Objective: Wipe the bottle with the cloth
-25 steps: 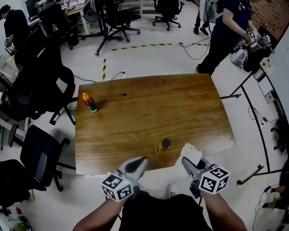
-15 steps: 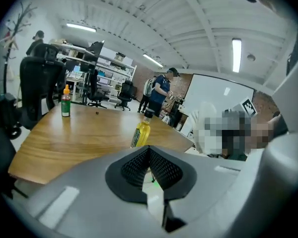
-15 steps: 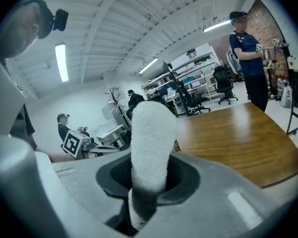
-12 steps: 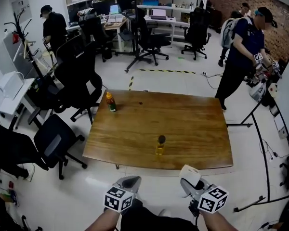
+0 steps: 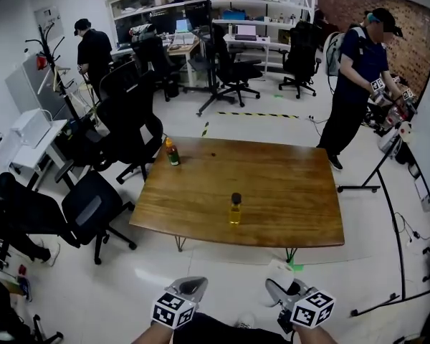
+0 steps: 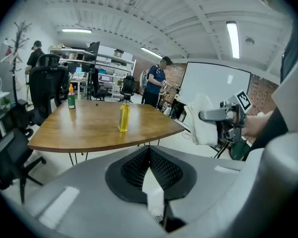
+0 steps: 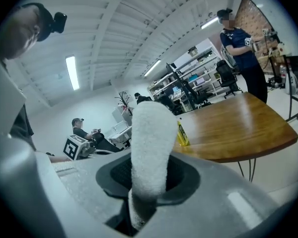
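A yellow bottle [image 5: 234, 208] with a black cap stands upright near the front edge of the wooden table [image 5: 279, 185]. Both grippers are low in the head view, well short of the table. My left gripper [image 5: 193, 287] is shut with nothing in it. My right gripper [image 5: 276, 285] is shut on a white cloth [image 5: 280, 268]. In the right gripper view the cloth [image 7: 150, 148] sticks up out of the jaws, with the bottle [image 7: 182, 132] just right of it. The left gripper view shows the bottle [image 6: 123, 117] ahead and the cloth [image 6: 204, 120] at the right.
A second bottle [image 5: 171, 151] with an orange cap and green label stands at the table's far left corner. Black office chairs [image 5: 93, 205] crowd the table's left side. One person [image 5: 357, 70] stands beyond the right corner, another [image 5: 93, 49] by the desks at the far left.
The head view has drawn back from the table, which now lies farther off. Both grippers have sunk lower in the frame; the right one still holds the cloth.
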`<state>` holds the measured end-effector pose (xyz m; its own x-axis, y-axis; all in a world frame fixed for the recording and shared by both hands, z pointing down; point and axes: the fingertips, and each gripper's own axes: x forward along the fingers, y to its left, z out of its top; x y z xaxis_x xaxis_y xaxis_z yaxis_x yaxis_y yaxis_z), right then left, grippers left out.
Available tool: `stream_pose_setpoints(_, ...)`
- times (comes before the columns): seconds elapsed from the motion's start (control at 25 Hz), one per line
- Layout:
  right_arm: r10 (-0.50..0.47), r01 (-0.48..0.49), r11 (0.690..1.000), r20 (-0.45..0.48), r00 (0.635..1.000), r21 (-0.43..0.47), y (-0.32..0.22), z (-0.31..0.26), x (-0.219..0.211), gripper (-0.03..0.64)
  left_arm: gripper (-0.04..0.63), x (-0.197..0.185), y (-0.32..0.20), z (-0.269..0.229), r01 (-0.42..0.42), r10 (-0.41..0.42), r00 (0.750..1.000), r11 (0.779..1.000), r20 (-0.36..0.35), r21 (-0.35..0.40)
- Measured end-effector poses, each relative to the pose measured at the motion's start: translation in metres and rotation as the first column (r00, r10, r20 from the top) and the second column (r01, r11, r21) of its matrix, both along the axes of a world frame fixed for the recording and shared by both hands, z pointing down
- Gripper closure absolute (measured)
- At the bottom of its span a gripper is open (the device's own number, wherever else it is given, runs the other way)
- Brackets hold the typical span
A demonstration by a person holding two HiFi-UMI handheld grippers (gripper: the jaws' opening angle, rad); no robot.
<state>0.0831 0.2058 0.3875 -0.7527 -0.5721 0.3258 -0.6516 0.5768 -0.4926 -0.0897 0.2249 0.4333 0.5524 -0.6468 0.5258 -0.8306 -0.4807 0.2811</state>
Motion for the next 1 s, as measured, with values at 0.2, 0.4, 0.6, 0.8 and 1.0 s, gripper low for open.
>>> stream_pose_setpoints(0.2, 0.062, -0.062, 0.998, 0.011, 0.998, 0.003, 0.009, -0.007, -0.007, 0.538, 0.578, -0.006, -0.005, -0.020, -0.002, 0.006, 0.995, 0.999, -0.100, 0.040)
stream_pose_setpoints(0.4, 0.093, -0.093, 0.996, -0.016, 0.996, 0.011, 0.019, -0.005, -0.028, 0.538, 0.578, -0.004, 0.007, -0.020, -0.136, 0.140, 0.986, 0.989, -0.088, 0.051)
stream_pose_setpoints(0.6, 0.113, -0.113, 0.994, -0.038, 0.993, 0.006, 0.028, -0.005, -0.046, 0.538, 0.578, -0.022, 0.006, -0.020, -0.138, 0.141, 0.984, 0.990, -0.106, 0.038)
stream_pose_setpoints(0.8, 0.116, -0.115, 0.993, -0.076, 0.990, 0.024, 0.032, -0.002, -0.047, 0.541, 0.578, -0.031, 0.005, -0.019, -0.138, 0.142, 0.987, 0.989, -0.079, 0.057)
stream_pose_setpoints(1.0, 0.119, -0.117, 0.993, -0.082, 0.990, 0.024, 0.031, -0.003, -0.044, 0.542, 0.578, -0.027, 0.002, -0.024, -0.118, 0.123, 0.984, 0.992, -0.132, 0.045)
